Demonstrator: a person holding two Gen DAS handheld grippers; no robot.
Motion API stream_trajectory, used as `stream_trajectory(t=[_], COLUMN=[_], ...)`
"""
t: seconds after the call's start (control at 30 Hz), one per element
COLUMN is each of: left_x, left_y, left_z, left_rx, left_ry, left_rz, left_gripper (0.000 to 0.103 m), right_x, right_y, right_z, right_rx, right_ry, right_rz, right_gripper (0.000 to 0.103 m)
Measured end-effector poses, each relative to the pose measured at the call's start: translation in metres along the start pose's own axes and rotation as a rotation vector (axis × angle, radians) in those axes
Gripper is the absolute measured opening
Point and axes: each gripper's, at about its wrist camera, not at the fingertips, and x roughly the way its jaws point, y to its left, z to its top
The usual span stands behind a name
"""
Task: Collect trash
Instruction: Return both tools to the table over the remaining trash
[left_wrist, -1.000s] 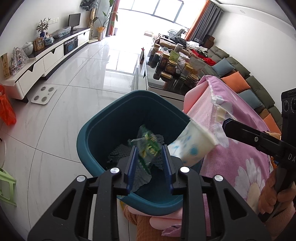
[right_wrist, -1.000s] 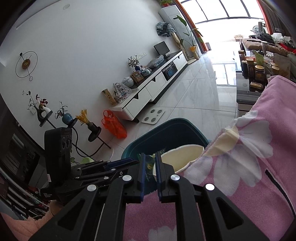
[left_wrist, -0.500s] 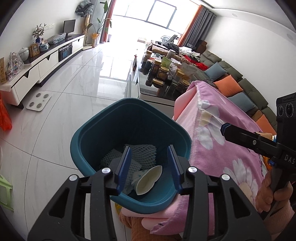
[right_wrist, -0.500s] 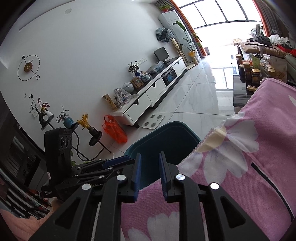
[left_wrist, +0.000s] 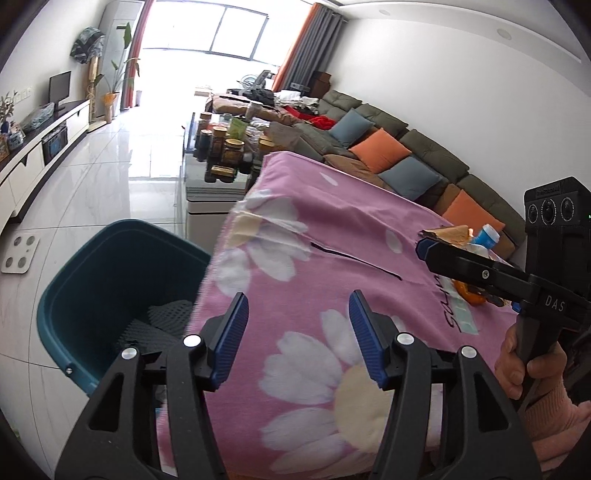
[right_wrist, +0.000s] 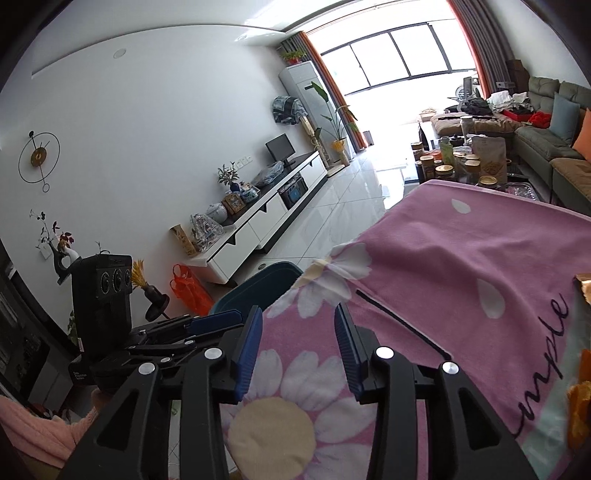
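Note:
A teal trash bin (left_wrist: 88, 280) stands on the floor at the left edge of a table under a pink flowered cloth (left_wrist: 332, 258); grey foam netting (left_wrist: 162, 317) lies inside it. The bin's rim also shows in the right wrist view (right_wrist: 258, 288). My left gripper (left_wrist: 297, 336) is open and empty above the cloth's near edge. My right gripper (right_wrist: 297, 343) is open and empty over the cloth; it shows at the right in the left wrist view (left_wrist: 424, 245). Trash lies on the cloth at the right: a brown wrapper (left_wrist: 448, 232), a bottle (left_wrist: 484, 238), orange peel (left_wrist: 469, 291).
A coffee table (left_wrist: 210, 192) crowded with jars stands beyond the pink table. A sofa with cushions (left_wrist: 388, 155) runs along the right wall. A white TV cabinet (right_wrist: 266, 214) lines the left wall, with an orange bag (right_wrist: 188, 291) at its end.
The left gripper dropped the green wrapper and the right gripper dropped the paper cup into the bin. Both opened and swung right, from over the bin to over the cloth.

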Motion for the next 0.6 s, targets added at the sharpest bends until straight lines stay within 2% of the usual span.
stream_trajectory(t=[0.23,0.6], left_x=[0.036,0.093], left_y=[-0.065,-0.162], left_z=[-0.004,0.007], left_rx=[0.097,0.228], left_ry=[0.065,0.16], left_rz=[-0.135,-0.31], left_gripper=[0.056,0.056], right_x=[-0.059,-0.145], right_y=[-0.041,-0.116], right_z=[-0.02,-0.027], right_rx=[0.069,0.194], right_ry=[-0.061,-0.208], right_rz=[-0.132,-0.303], right_gripper=[0.038,0.038])
